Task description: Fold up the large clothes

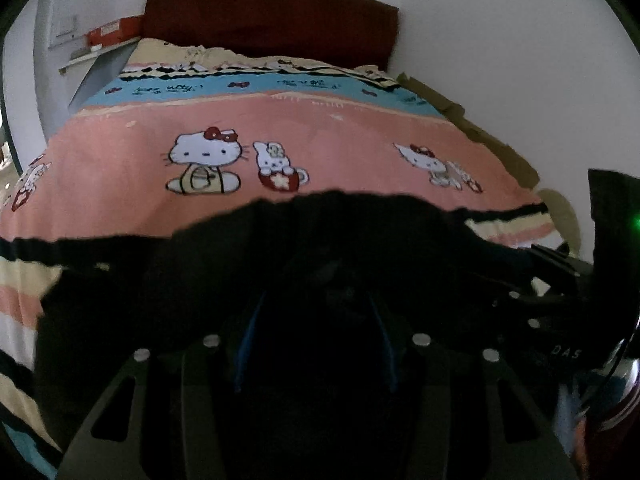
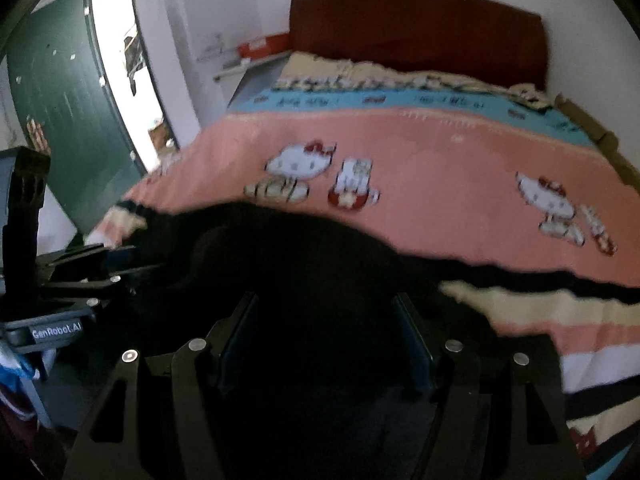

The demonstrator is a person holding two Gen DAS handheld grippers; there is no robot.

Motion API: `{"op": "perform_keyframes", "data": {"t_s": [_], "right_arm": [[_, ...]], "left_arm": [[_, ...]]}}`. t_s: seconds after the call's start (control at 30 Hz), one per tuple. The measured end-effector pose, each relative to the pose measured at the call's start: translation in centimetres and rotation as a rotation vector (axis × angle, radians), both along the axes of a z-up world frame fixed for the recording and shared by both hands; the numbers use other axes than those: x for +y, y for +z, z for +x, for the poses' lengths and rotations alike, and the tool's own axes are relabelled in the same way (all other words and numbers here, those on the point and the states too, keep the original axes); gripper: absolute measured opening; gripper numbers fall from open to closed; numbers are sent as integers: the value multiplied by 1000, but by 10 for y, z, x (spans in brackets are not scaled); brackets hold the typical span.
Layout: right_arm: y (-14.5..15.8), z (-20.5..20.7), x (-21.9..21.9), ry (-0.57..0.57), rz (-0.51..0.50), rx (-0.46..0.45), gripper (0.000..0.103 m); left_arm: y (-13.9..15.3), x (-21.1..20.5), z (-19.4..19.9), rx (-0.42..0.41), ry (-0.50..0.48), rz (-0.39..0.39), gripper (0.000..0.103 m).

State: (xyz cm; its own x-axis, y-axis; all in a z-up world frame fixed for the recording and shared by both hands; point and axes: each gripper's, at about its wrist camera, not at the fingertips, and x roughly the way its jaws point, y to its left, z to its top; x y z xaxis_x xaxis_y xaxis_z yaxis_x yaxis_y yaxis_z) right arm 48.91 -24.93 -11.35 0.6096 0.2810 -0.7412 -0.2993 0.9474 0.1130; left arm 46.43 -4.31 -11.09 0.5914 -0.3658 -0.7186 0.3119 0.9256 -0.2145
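A large black garment (image 1: 328, 236) lies bunched on the near end of the bed, over a pink Hello Kitty bedspread (image 1: 320, 136). My left gripper (image 1: 316, 312) is over the garment, and black cloth fills the space between its fingers. The dark hides how far the jaws are closed. The garment shows in the right wrist view (image 2: 288, 252) too. My right gripper (image 2: 326, 328) has its fingers clearly apart, with black cloth between and below them. The left gripper (image 2: 120, 264) shows at the left of the right wrist view, tips buried in the cloth.
The red headboard (image 1: 272, 16) stands against the white wall. A shelf with a red box (image 1: 114, 32) is left of the bed. A green door (image 2: 60, 120) stands open at the left. The bedspread (image 2: 440, 168) covers the whole bed.
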Motion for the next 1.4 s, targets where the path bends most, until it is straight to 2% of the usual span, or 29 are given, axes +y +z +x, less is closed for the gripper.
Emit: {"op": "perform_keyframes", "data": {"t_s": [0.1, 0.3, 0.4, 0.5, 0.57, 0.7, 0.97, 1.07, 1.17, 1.27, 1.4], "right_arm": [[-11, -20, 0, 36, -10, 6, 66], [-12, -69, -4, 95, -51, 4, 66], [-11, -88, -6, 113, -62, 12, 66], [-15, -101, -8, 138, -71, 33, 67], [-25, -108, -8, 145, -80, 54, 67], [-42, -111, -8, 128, -94, 60, 67], [-71, -86, -1, 77, -132, 76, 68], [-66, -87, 3, 71, -172, 88, 67], [-50, -96, 1, 64, -167, 111, 67], [-27, -117, 2, 74, -150, 67, 67], [-17, -137, 3, 98, -112, 43, 68]], "left_arm": [[-9, -1, -25, -33, -22, 26, 51], [6, -4, -73, -73, -58, 107, 51], [6, -1, -93, -68, -72, 93, 51], [-7, 1, -107, -61, -65, 113, 52], [-16, 1, -111, -51, -55, 107, 54], [-32, -8, -105, -53, -34, 148, 57], [-49, -15, -79, -22, -1, 169, 59], [-41, -12, -82, 4, -7, 160, 59], [-22, -1, -98, 1, -14, 118, 58], [-8, 4, -122, -30, -37, 90, 58], [-17, -1, -132, -24, -52, 136, 58]]}}
